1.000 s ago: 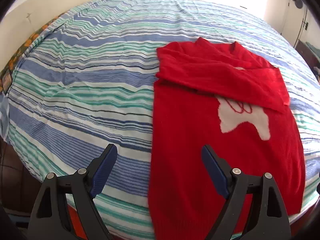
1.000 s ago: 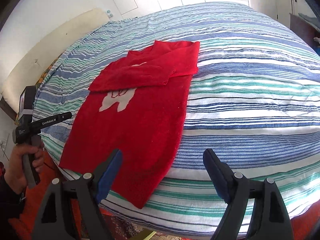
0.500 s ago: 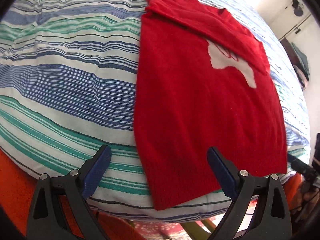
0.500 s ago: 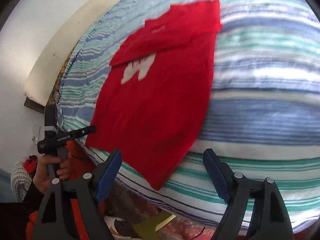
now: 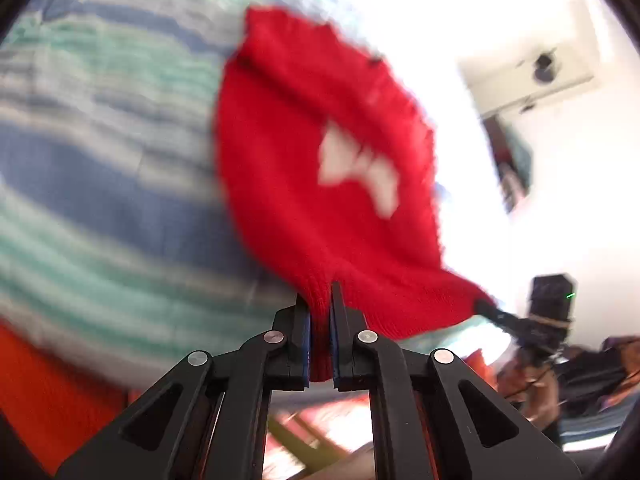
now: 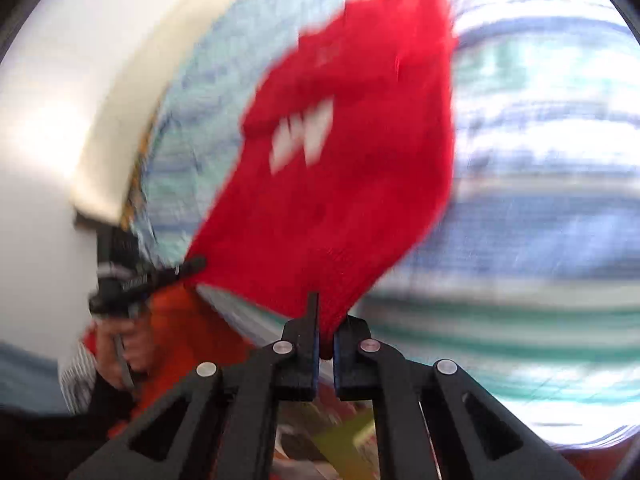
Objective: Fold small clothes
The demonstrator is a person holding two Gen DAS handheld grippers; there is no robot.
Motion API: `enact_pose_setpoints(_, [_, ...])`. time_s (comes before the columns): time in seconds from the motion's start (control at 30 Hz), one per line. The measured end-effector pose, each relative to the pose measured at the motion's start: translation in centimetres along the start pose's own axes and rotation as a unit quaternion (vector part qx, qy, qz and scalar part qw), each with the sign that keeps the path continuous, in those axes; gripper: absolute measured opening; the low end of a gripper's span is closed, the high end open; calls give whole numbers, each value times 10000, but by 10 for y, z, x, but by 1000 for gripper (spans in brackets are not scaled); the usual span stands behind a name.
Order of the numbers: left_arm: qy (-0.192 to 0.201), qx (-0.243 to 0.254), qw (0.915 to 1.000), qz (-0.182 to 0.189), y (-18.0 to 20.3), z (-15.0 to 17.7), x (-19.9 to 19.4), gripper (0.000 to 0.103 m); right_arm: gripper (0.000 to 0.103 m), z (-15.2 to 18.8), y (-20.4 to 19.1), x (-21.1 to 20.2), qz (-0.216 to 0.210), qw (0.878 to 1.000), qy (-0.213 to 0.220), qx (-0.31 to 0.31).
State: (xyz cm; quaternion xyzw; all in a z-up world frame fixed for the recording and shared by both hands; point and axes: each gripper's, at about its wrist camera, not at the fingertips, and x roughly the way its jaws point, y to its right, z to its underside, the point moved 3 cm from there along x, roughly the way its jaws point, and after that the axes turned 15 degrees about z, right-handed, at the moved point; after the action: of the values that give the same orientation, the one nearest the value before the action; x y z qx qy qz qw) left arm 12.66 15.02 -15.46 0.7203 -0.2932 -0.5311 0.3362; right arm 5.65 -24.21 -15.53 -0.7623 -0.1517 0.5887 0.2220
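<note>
A red knitted sweater (image 5: 304, 184) with a white patch on its front lies on the striped bed, its sleeves folded across the top. My left gripper (image 5: 320, 312) is shut on the sweater's bottom hem at its left corner. My right gripper (image 6: 326, 320) is shut on the hem at the right corner of the sweater (image 6: 352, 184). The hem is lifted off the bed between them. Each view shows the other gripper pinching its corner: the right gripper (image 5: 486, 306) and the left gripper (image 6: 192, 266). Both views are motion-blurred.
The bed cover (image 5: 100, 184) has blue, green and white stripes and also shows in the right wrist view (image 6: 540, 240). A cream headboard (image 6: 132, 132) stands at the far left. The bed's near edge drops to an orange-red floor area (image 5: 44, 392).
Both grippers have dropped to the sweater's bottom hem and closed on its two corners. They were open above the bed before. The hem now rises off the bed edge.
</note>
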Motion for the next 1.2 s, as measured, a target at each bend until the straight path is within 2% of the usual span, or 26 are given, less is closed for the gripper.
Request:
enact_pose_setpoints(0.1, [235,-168,9992,258,6,-55,8,5,5,-49,3,-11,-98,9987,427,273])
enact_pose_setpoints(0.23, [445,-450,9979,119,-4,-148,48,5,5,-138,4,5,179,9959,813,341])
enact_pose_setpoints(0.3, [489,-643,9967,29,-14,-181,65,5,5,-187,3,18,291,9944,939,391])
enact_pose_setpoints(0.43, [783,-774,9938,-160,-28,-229,92,5,5,-265,-1,44,682,9903,1163,338])
enact_pose_setpoints(0.53, [785,-665,9937,-447,-29,-253,113,6,5,-297,7,67,824,9895,1097,465])
enact_pose_setpoints(0.6, [692,-579,9939,-631,-30,-269,130,15,5,-312,19,80,911,9887,1054,559])
enact_pose_setpoints(0.63, [647,-605,9933,-737,-32,-275,135,21,5,-315,23,87,946,9884,1037,581])
enact_pose_setpoints(0.67, [577,-704,9925,-813,-35,-281,141,43,7,-319,26,92,973,9881,1049,569])
enact_pose_setpoints(0.7, [540,-838,9913,-863,-39,-285,145,73,15,-324,29,95,1064,9867,1104,541])
enact_pose_setpoints(0.73, [589,-954,9896,-902,-43,-290,143,81,28,-325,31,96,1198,9845,1168,518])
enact_pose_setpoints(0.77, [707,-966,9886,-913,-48,-291,132,83,61,-327,34,94,1292,9824,1238,537])
enact_pose_setpoints(0.8, [868,-937,9875,-920,-50,-294,125,83,78,-326,38,88,1255,9812,1344,590])
enact_pose_setpoints(0.9, [1025,-811,9859,-1046,-53,-287,105,83,77,-316,41,65,998,9789,1666,634])
enact_pose_setpoints(0.97, [944,-511,9888,-1035,-46,-271,96,83,76,-306,32,57,608,9833,1642,502])
enact_pose_setpoints(1.07, [612,363,9915,-1089,-31,-232,99,88,75,-270,11,57,-82,9904,1375,-94])
enact_pose_setpoints(1.1, [398,699,9874,-1360,-32,-220,107,88,75,-255,6,67,-175,9926,1145,-352])
enact_pose_setpoints(1.13, [250,875,9807,-1729,-38,-214,113,88,75,-240,3,81,-133,9946,847,-589])
enact_pose_setpoints(1.17, [92,894,9701,-2254,-51,-211,118,85,75,-225,8,100,231,9949,533,-826])
enact_pose_setpoints(1.2, [44,664,9634,-2595,-68,-210,115,78,71,-213,17,116,835,9914,307,-961])
